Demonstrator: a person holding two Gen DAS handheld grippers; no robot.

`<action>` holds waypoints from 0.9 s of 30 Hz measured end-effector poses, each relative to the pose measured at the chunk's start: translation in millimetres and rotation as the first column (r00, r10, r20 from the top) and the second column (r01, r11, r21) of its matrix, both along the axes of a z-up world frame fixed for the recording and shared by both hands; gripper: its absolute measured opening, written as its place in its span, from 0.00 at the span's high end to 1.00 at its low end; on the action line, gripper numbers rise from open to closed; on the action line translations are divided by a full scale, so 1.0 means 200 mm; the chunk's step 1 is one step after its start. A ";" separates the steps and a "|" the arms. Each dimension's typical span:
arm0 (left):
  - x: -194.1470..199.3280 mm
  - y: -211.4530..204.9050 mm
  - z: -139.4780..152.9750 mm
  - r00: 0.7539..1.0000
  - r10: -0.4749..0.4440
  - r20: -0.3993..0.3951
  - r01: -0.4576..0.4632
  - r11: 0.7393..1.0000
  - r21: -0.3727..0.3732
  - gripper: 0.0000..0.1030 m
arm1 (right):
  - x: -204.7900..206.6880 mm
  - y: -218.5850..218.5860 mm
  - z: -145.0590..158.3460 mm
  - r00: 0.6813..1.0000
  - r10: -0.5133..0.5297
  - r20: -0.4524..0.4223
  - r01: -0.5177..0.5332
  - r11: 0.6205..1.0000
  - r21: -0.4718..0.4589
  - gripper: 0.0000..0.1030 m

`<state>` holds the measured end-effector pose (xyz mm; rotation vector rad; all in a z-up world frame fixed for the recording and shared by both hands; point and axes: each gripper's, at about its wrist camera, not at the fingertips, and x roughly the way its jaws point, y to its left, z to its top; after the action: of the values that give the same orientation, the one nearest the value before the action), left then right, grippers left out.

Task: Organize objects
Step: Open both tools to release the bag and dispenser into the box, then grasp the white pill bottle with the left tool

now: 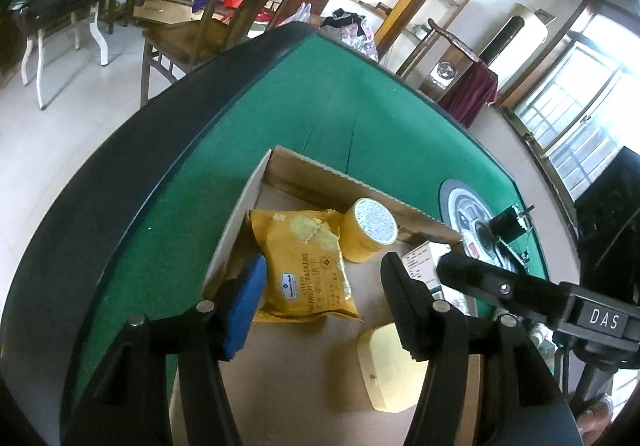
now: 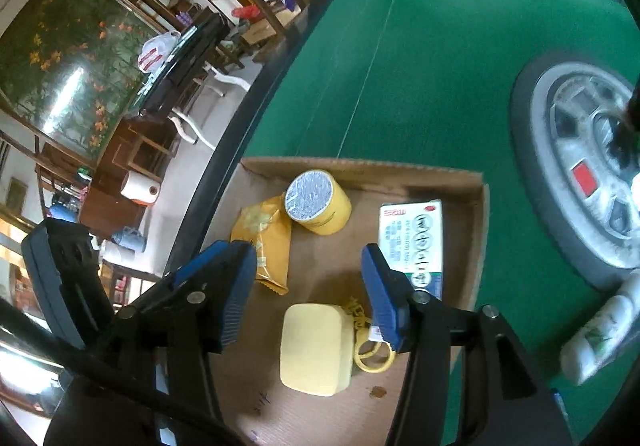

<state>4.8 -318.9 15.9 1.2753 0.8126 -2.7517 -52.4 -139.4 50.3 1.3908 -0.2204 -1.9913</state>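
- Cardboard box [image 2: 478,213] on the green table [image 2: 420,65] serves as the collection point and as the landmark for every position below.
- Contents, right wrist view: yellow canister [image 2: 320,205] lying near the far wall of the box; cracker packet [image 2: 266,242] just beside the canister, toward the table's black edge; white-and-green carton [image 2: 412,242] against the box wall nearest the table's centre console [image 2: 588,173]; pale yellow block [image 2: 314,350] nearer the camera; yellow scissors [image 2: 372,356] touching the block's side.
- Left gripper [image 1: 324,306]: jaws apart, hanging over the box interior above the packet. Nothing sits between the pads.
- Right gripper [image 2: 308,294]: jaws apart, positioned over the block and scissors. No pad contact is visible.
- Progress, as judged: five items are already in the box, so most of the sorting appears done.
- Remaining: a white bottle [image 2: 600,330] lies outside the box on the felt, past the carton side. It probably still needs collecting. No other loose item can be confirmed.
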 end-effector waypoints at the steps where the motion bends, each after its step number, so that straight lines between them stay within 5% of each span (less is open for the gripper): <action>1: 0.01 0.00 0.02 1.000 0.002 -0.010 -0.002 1.000 -0.005 0.48 | 0.02 0.03 0.03 1.000 -0.001 -0.024 0.001 1.000 0.002 0.48; 9: 0.14 0.12 0.20 0.995 -0.037 -0.094 0.033 0.999 -0.037 0.40 | 0.18 0.30 0.19 0.975 -0.011 -0.220 0.032 0.995 0.091 0.43; 15: 0.13 0.40 0.24 0.979 -0.193 -0.065 0.191 0.981 -0.030 0.40 | 0.29 0.75 0.29 0.927 -0.136 -0.350 0.189 0.975 0.120 0.34; 19: 0.10 0.62 0.24 0.961 -0.275 -0.035 0.274 0.961 -0.029 0.40 | 0.33 1.14 0.30 0.891 -0.296 -0.344 0.328 0.944 0.038 0.34; 27: 0.02 1.05 0.24 0.927 -0.373 0.031 0.373 0.913 -0.165 0.40 | 0.33 1.50 0.21 0.844 -0.446 -0.299 0.449 0.891 -0.063 0.33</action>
<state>9.1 -109.8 64.1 1.5320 0.3497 -3.0223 12.8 160.3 92.5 1.0772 -0.4263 -2.5661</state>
